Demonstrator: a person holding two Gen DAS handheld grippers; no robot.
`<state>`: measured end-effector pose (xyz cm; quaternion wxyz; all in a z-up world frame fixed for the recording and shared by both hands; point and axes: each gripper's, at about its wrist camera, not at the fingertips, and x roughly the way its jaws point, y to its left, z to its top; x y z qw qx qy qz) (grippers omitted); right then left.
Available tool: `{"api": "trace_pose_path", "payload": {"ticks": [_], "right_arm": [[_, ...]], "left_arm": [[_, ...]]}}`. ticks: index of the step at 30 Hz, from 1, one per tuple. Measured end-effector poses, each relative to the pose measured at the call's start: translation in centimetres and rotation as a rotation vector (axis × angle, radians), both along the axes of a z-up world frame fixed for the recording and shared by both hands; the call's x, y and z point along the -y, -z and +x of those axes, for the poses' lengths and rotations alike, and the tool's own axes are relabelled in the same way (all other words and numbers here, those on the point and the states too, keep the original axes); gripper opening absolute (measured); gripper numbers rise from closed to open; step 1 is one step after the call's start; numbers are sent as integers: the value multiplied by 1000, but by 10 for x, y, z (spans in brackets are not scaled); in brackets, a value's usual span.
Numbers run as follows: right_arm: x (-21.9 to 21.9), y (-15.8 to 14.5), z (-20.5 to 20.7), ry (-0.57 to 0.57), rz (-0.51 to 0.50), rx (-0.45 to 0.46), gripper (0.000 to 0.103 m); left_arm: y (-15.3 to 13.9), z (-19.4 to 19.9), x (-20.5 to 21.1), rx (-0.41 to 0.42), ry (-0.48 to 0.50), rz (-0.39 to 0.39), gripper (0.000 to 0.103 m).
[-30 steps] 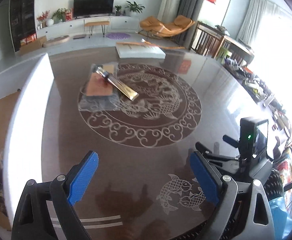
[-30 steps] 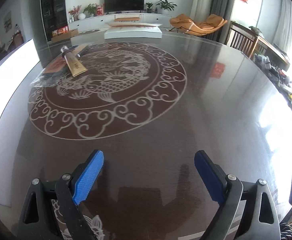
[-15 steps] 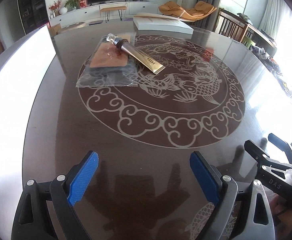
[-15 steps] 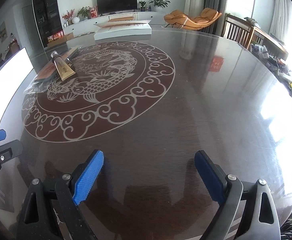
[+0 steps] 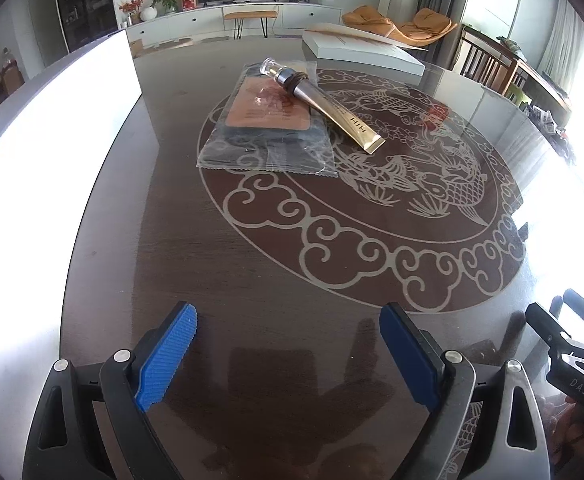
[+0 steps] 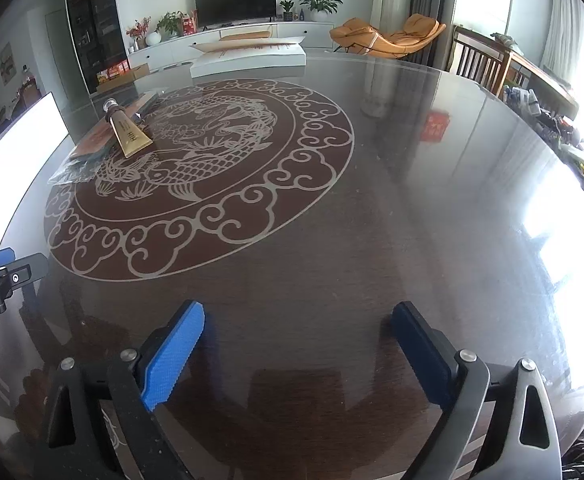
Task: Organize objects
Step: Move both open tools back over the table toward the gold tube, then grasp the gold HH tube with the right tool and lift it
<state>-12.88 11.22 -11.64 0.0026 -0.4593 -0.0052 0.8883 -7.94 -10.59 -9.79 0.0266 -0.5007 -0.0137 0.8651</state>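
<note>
A gold tube (image 5: 333, 110) printed "HIH" is seen lying across a clear packet (image 5: 270, 132) on the far left of the dragon-patterned table (image 5: 252, 272), while the left gripper (image 5: 288, 356) and right gripper (image 6: 297, 354) are held wide apart and empty.
</note>
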Motion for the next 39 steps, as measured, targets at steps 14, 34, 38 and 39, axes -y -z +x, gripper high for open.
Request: {"api": "trace_pose_path", "payload": {"ticks": [14, 34, 38, 39], "right_arm": [[2, 3, -2, -9, -2, 12, 103], [163, -26, -203, -468, -77, 103, 68], [177, -13, -217, -466, -124, 155, 36], [174, -14, -215, -457, -139, 156, 30]], "left_arm": [[4, -8, 3, -36, 28, -56, 97], [7, -3, 3, -81, 60, -49, 103], [7, -3, 3, -82, 60, -49, 103], [7, -3, 3, -82, 60, -49, 103]]}}
